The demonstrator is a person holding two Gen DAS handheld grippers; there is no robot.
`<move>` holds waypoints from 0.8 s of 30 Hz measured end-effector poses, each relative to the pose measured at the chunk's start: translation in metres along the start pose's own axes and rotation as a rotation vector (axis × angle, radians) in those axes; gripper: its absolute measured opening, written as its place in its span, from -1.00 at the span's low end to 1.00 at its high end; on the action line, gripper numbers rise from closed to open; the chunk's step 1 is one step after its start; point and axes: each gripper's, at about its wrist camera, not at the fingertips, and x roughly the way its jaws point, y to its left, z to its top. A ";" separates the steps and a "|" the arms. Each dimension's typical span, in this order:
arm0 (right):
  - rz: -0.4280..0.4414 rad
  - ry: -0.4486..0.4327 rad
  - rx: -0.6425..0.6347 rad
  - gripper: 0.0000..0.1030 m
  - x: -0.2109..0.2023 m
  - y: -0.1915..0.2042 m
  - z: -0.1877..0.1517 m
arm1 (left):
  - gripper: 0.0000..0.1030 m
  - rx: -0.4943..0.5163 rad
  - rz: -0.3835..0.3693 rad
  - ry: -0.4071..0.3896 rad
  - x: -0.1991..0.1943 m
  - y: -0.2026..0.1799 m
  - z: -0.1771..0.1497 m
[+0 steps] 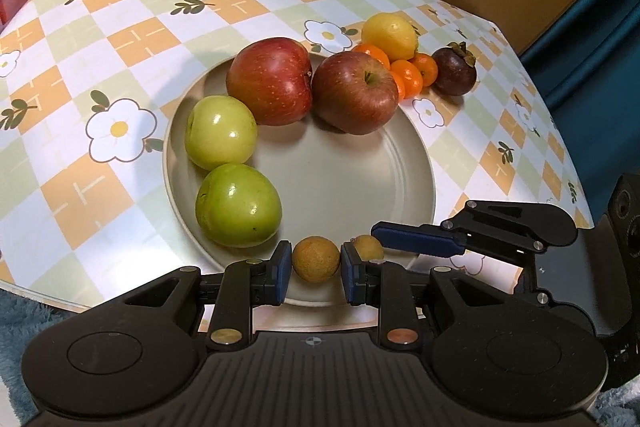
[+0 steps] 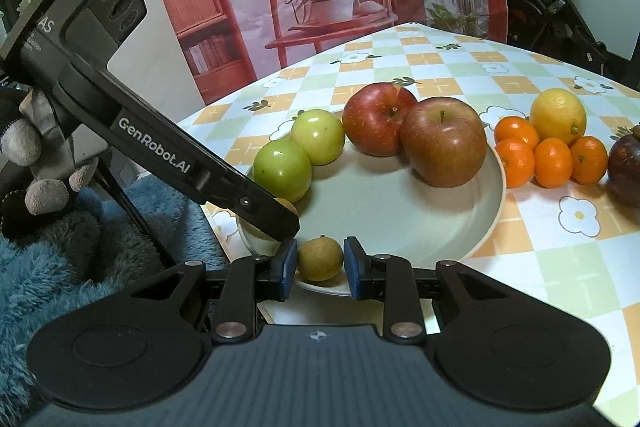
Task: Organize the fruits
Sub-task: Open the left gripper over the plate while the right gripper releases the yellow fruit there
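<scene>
While left tongs (image 1: 316, 261) and right tongs (image 2: 320, 259) each clamp small fruit (image 1: 316, 259), arm reads "GenRobot.AI" (image 2: 154, 146).

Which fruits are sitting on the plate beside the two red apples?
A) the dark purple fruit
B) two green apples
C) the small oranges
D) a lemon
B: two green apples lie on the plate left of the red apples; the lemon, small oranges and dark purple fruit rest on the tablecloth.
</scene>
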 end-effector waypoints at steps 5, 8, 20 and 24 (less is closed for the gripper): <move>0.009 -0.005 -0.012 -0.45 0.001 0.004 0.000 | -0.46 -0.001 0.016 -0.002 0.000 -0.001 0.000; 0.010 -0.008 -0.020 -0.45 0.003 0.006 0.000 | -0.44 -0.001 0.026 -0.004 0.001 -0.002 0.000; -0.009 -0.037 -0.023 -0.32 -0.001 0.005 0.002 | -0.33 0.002 0.036 -0.066 -0.009 -0.006 0.003; -0.055 -0.090 -0.011 -0.23 -0.011 -0.001 0.004 | -0.32 0.000 0.031 -0.115 -0.014 -0.011 0.006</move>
